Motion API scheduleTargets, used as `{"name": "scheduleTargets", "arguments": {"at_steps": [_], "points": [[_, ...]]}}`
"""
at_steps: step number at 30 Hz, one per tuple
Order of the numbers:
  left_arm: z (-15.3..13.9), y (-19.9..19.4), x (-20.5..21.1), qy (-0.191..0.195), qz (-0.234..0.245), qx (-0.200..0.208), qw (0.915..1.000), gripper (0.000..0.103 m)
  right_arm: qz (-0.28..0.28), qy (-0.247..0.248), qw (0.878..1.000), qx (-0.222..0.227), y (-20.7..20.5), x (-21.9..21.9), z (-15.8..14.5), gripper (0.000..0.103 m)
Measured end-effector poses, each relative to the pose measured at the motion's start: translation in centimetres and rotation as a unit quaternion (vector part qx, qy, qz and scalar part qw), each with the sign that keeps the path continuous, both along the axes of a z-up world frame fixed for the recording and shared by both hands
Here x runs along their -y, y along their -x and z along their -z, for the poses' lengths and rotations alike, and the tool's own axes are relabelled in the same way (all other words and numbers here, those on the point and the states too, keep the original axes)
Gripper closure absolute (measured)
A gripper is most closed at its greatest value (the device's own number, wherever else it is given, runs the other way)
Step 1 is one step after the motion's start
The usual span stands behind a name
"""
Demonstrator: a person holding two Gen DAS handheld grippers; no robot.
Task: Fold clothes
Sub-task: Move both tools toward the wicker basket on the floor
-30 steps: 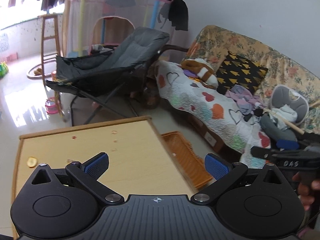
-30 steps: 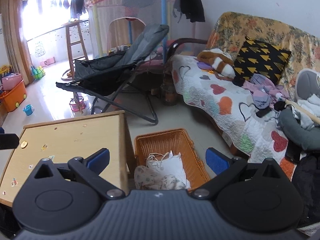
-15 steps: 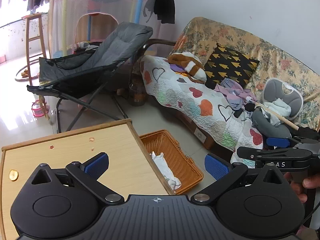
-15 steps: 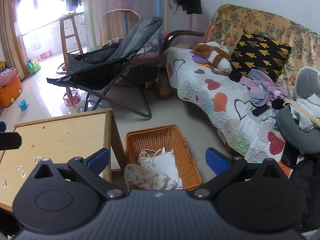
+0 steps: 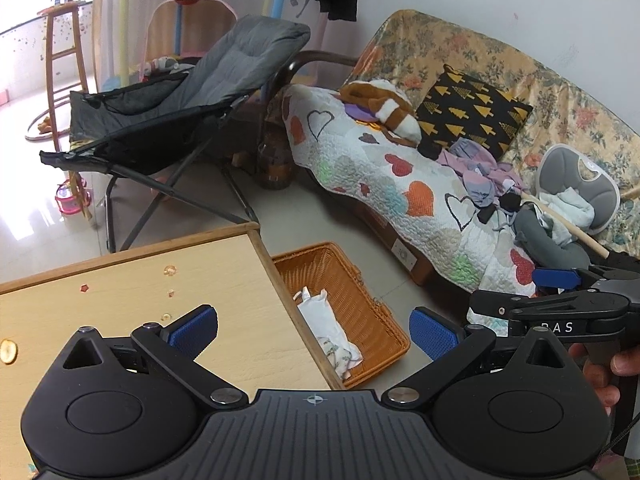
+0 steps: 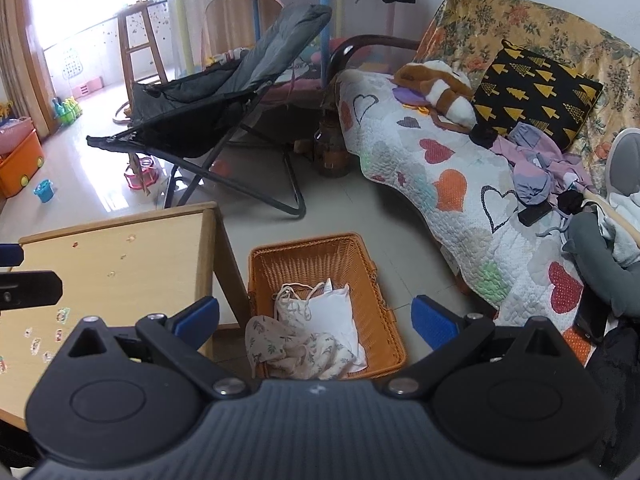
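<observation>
The crumpled white and leaf-printed cloth garments point(image 6: 308, 334) lie heaped in the near end of the orange woven wicker basket point(image 6: 360, 248) on the pale tiled floor, just beside the leg of the low light-wood table point(image 6: 120, 256). Half a second ago the right wrist view showed the same basket smaller and farther off; now it fills more of the frame, and the garments sit lower, close to the gripper body. From the left wrist view more of the basket point(image 5: 352, 280) and its white clothing point(image 5: 328, 328) has come out from behind the table edge point(image 5: 280, 288) than before.

The right gripper point(image 6: 316, 318) hangs directly above the clothes, its blue-padded fingers point(image 6: 198, 316) spread wide with nothing between them; the heap shows in the gap. The left gripper point(image 5: 314, 330) is likewise wide open and empty, poised over the table's corner with the basket ahead and slightly right. The right gripper point(image 5: 556, 280) appears at the edge of the left view, beyond the basket.

Behind stand a grey folding lounge chair point(image 6: 224, 108) and a floral sofa draped with a heart-patterned quilt point(image 6: 452, 184).
</observation>
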State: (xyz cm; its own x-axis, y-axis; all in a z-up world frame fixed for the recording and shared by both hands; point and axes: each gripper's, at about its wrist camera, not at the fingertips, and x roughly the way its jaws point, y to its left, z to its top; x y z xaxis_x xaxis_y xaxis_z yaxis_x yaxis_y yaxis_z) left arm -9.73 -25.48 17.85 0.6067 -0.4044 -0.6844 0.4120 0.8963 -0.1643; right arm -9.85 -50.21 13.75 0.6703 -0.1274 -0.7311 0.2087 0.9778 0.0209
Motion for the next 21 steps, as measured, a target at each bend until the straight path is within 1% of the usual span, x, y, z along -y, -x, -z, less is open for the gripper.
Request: {"name": "scheduleTargets", "arguments": {"at_steps": [6,10,14,18,21], "points": [[1.9,-2.3,1.4,-0.002,0.006,-0.025,0.9997,0.001,-0.005,0.003,1.000,-0.018,-1.7,1.0,1.4,0.001],[3.6,-3.6,2.5,-0.009,0.013,-0.034,0.9993,0.001,-0.005,0.002,1.000,-0.027,-2.9,1.7,2.6,0.001],[5.1,-5.1,3.4,-0.008,0.019,-0.046,0.9987,0.001,-0.011,-0.002,0.999,-0.035,-3.8,2.4,3.7,0.001],[6.4,-6.6,4.7,-0.018,0.025,-0.053,0.9981,0.001,-0.010,-0.007,0.999,-0.045,-4.7,3.3,4.8,0.001],[7.3,-7.9,5.6,-0.017,0.027,-0.061,0.9976,0.001,-0.011,-0.010,0.999,-0.050,-5.3,4.1,5.7,0.001]]}}
